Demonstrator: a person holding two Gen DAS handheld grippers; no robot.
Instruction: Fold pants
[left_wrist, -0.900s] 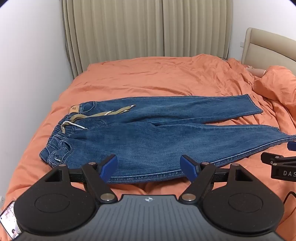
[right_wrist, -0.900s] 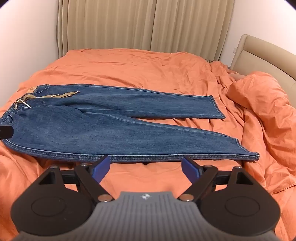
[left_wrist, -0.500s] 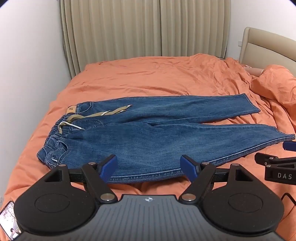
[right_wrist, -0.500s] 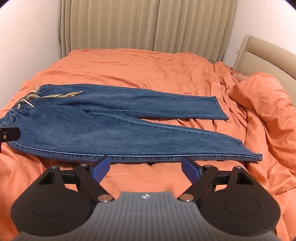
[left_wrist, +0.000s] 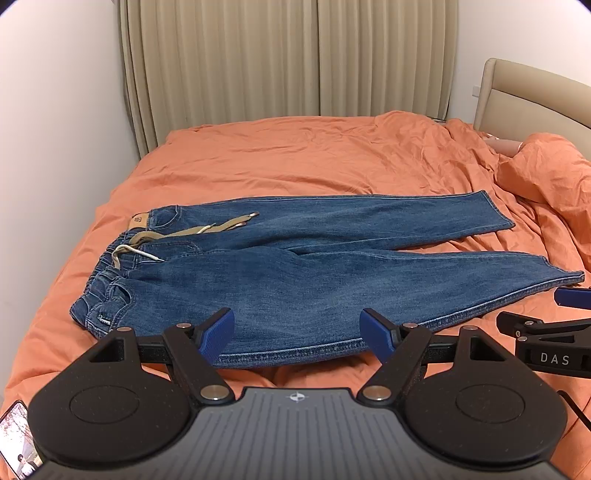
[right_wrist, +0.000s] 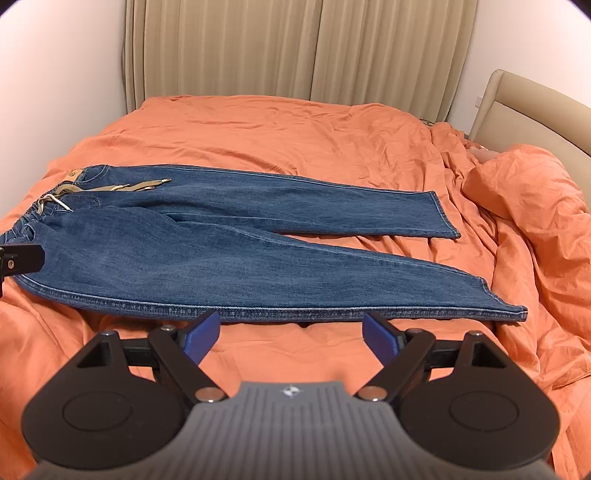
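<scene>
Blue jeans (left_wrist: 295, 273) lie flat on the orange bed, waistband to the left, both legs stretched to the right; they also show in the right wrist view (right_wrist: 236, 243). A tan belt (left_wrist: 207, 230) and a white drawstring (left_wrist: 129, 253) lie at the waist. My left gripper (left_wrist: 297, 332) is open and empty, just above the jeans' near edge by the hip. My right gripper (right_wrist: 291, 334) is open and empty, over the sheet just short of the near leg's seam. The right gripper also shows at the right edge of the left wrist view (left_wrist: 554, 332).
The orange sheet (right_wrist: 295, 136) covers the bed, with a bunched orange duvet (right_wrist: 535, 206) at the right. A beige headboard (right_wrist: 524, 107) stands at the right, beige curtains (left_wrist: 288, 59) behind, a white wall (left_wrist: 55, 129) at the left.
Both grippers have pulled back and risen a little, so the jeans sit slightly farther in both views. The jaws stay open. The jeans have not moved.
</scene>
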